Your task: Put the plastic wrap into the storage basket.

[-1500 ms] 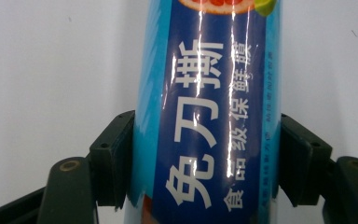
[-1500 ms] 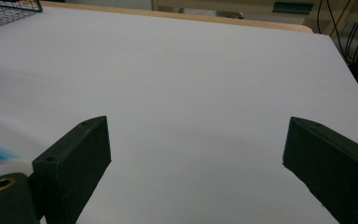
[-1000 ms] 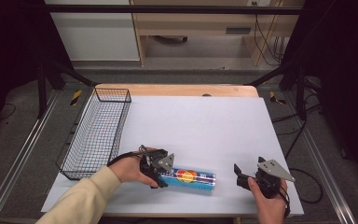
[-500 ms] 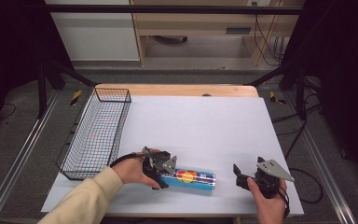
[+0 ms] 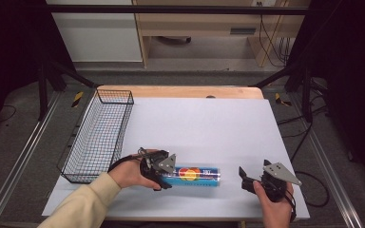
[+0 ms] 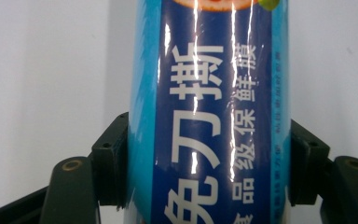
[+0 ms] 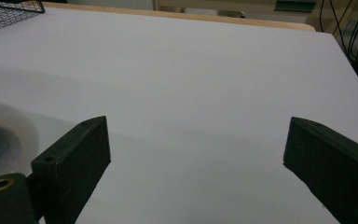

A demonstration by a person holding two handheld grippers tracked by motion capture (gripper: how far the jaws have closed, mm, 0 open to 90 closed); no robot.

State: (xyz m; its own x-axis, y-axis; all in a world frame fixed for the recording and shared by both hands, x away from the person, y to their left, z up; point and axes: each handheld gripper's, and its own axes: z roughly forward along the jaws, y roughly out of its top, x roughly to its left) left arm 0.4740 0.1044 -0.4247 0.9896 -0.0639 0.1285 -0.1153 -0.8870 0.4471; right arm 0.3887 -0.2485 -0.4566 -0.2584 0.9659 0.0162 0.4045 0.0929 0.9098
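A blue roll (image 5: 195,175) with white lettering and an orange-red picture lies on its side near the table's front edge. My left gripper (image 5: 166,173) is shut on the roll's left end. In the left gripper view the roll (image 6: 209,93) runs up between the two black pads (image 6: 114,158), which press on both of its sides. My right gripper (image 5: 244,176) stands to the right of the roll, apart from it, and is open. In the right gripper view, nothing lies in the wide gap of the right gripper (image 7: 196,154). The roll's pale end (image 7: 4,130) shows blurred at the left.
A black wire basket (image 5: 100,133) stands along the left side of the white table sheet (image 5: 209,128), and its corner (image 7: 14,9) shows far off in the right gripper view. A wooden edge (image 5: 180,91) runs along the far side. Cables hang at the back right.
My left gripper has shifted very slightly at the roll's left end. The roll and my right gripper have kept their places.
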